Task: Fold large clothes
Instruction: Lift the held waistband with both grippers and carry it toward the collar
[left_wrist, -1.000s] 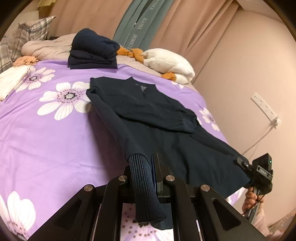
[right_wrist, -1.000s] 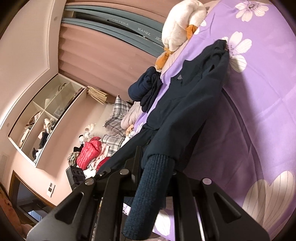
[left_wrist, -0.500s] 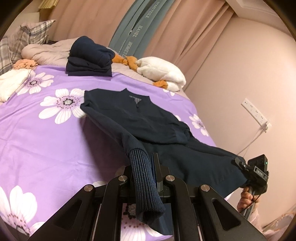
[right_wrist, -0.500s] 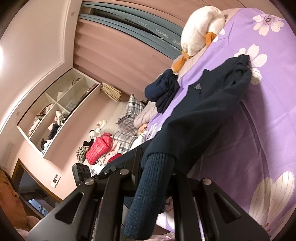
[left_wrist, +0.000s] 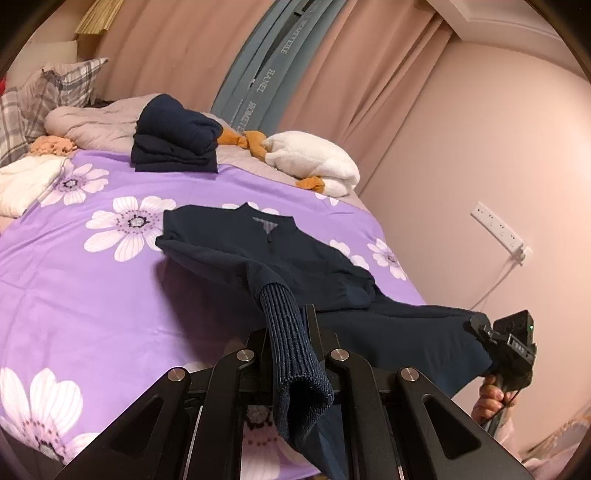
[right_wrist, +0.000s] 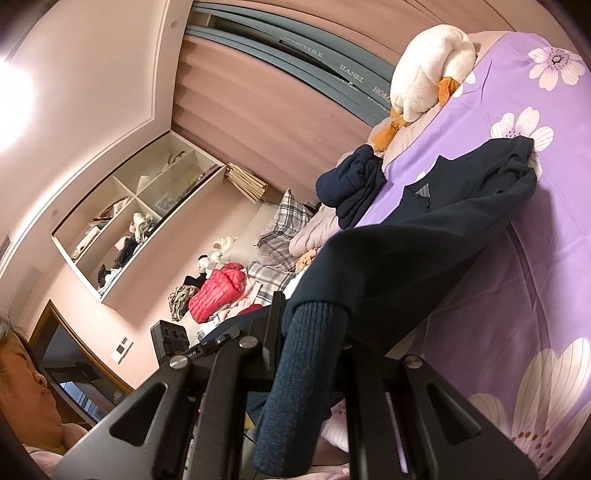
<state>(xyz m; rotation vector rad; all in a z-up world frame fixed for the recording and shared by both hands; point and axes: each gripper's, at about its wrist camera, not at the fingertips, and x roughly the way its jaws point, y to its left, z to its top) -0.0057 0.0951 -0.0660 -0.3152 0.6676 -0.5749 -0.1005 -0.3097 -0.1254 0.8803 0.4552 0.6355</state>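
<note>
Purple flowered bedding (left_wrist: 81, 295) carried the navy sweater (left_wrist: 295, 254), collar end flat on the bed, while you held a ribbed cuff pinched in your left gripper (left_wrist: 295, 354) and the other cuff (right_wrist: 303, 369) clamped in your right gripper (right_wrist: 306, 354). Over the last second both cuffs rose and the sleeves came off the bed, so the sleeve fold looked under way, not landed. Beyond lay a folded navy stack (left_wrist: 173, 144), a white plush (left_wrist: 314, 162) and pink curtains (left_wrist: 369, 74).
</note>
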